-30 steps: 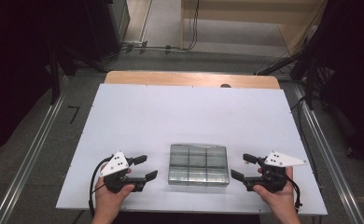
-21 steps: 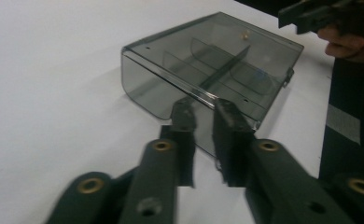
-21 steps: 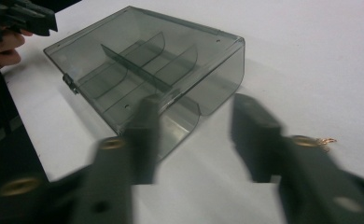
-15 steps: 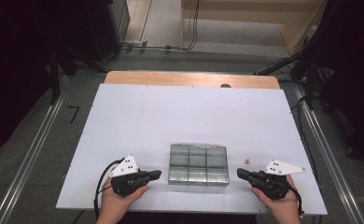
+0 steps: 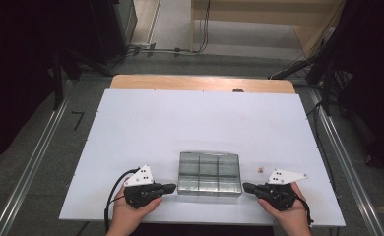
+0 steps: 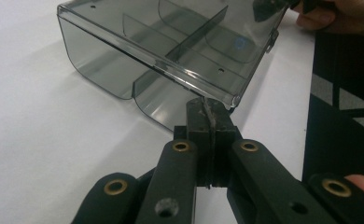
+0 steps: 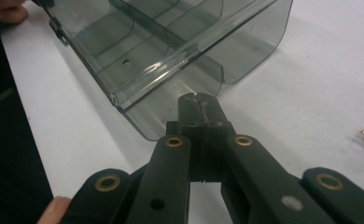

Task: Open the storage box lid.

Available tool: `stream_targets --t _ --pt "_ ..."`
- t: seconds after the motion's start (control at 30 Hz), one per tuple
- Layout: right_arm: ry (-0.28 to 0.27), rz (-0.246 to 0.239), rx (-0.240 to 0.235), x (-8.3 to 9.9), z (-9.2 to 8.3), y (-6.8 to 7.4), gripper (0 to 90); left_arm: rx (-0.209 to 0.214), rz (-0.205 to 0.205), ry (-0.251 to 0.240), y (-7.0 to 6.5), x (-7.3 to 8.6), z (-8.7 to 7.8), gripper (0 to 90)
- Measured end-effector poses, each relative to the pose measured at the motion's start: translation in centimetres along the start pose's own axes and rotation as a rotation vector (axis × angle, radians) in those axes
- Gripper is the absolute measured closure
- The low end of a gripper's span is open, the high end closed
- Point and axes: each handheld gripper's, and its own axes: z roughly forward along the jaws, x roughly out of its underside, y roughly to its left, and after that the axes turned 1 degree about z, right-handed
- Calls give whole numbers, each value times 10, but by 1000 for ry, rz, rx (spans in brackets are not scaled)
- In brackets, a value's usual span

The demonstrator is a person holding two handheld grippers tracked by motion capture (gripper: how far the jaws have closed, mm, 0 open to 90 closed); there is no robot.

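Left hand-held gripper (image 5: 169, 187) and right hand-held gripper (image 5: 247, 187) pressed together, flanking smoky box (image 5: 209, 173), white tabletop (image 5: 200, 123), dark room

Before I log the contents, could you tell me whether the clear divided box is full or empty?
Empty: the box shows bare compartments through its clear walls in both gripper views and in the high view.

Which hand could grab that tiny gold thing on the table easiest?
The right. The tiny gold thing lies on the white table just beside the right gripper. The left gripper sits across the clear box. Both grippers are shut, so the right would likely open first.
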Motion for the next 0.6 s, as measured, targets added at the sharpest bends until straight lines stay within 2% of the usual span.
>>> stream_targets --t 0.13,0.27,0.6 --pt "11 -21 -17 1 1 2 883 7 0 -2 0 0 0 900" --pt "-2 -37 -51 -1 0 3 884 6 -1 -4 -1 0 1 900" --pt "-16 -63 -54 -1 -4 3 885 10 2 -12 -2 0 1 900"
